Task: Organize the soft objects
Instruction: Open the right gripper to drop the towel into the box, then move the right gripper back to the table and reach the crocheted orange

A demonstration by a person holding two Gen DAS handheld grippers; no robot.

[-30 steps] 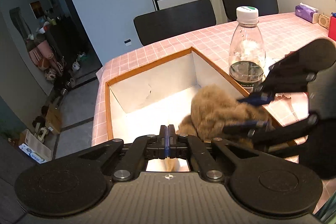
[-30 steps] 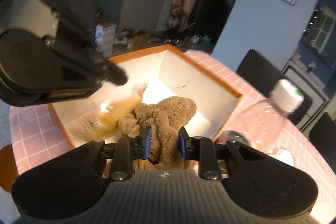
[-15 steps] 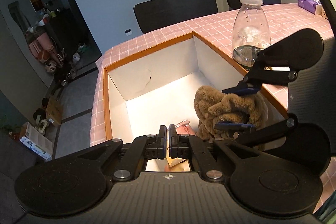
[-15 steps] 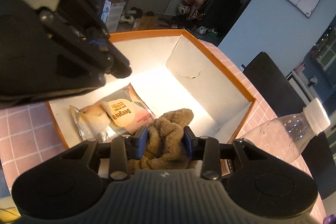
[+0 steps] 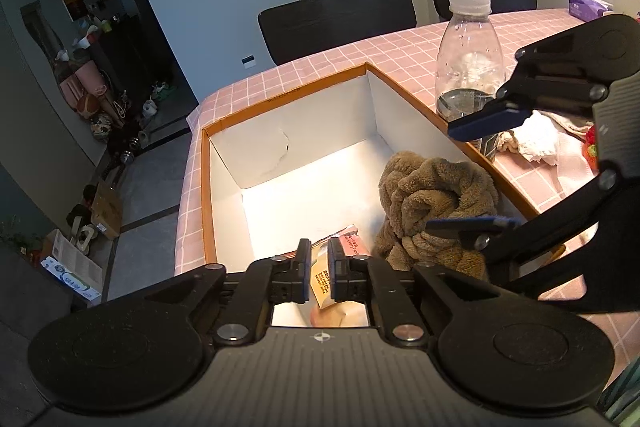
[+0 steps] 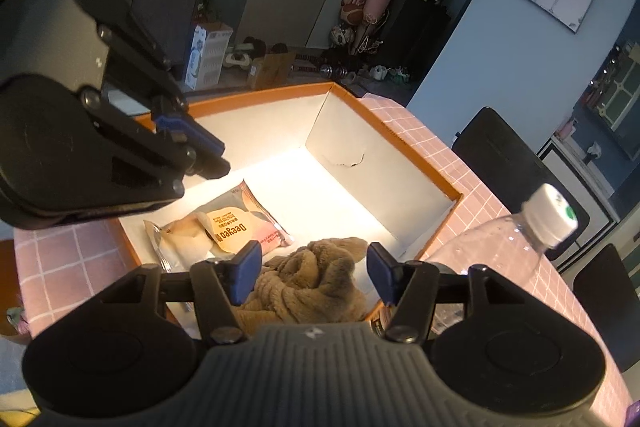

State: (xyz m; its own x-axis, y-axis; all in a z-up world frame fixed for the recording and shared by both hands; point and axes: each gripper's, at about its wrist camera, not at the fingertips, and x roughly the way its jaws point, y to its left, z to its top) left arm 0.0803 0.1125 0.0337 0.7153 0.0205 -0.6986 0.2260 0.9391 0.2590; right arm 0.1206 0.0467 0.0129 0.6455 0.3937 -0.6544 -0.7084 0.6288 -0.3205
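Note:
An orange-rimmed white box [image 5: 280, 99] stands at the corner of the pink checked table. On its floor lies a wrapped bread packet [image 6: 224, 227], and beside it a crumpled brown plush towel [image 5: 436, 195] rests against the box's right wall. My left gripper [image 5: 320, 269] hovers above the packet with its jaws opening, a narrow gap between them and nothing pressed. My right gripper [image 6: 314, 271] straddles the towel [image 6: 316, 287]; its jaws are opening and the blue pads [image 6: 248, 267] stand clear of the fabric. The left gripper [image 6: 200, 155] shows in the right wrist view, above the packet.
A clear plastic bottle [image 5: 468, 55] with a white cap stands just outside the box's right wall. A white cloth [image 5: 536, 143] lies behind it. Black chairs [image 5: 340, 15] line the far side and a purple tissue pack [image 5: 588, 5] sits farther back.
Both grippers were shut a second ago, left on the packet, right on the towel. Both jaws have spread; the packet now lies on the box floor and the towel rests free.

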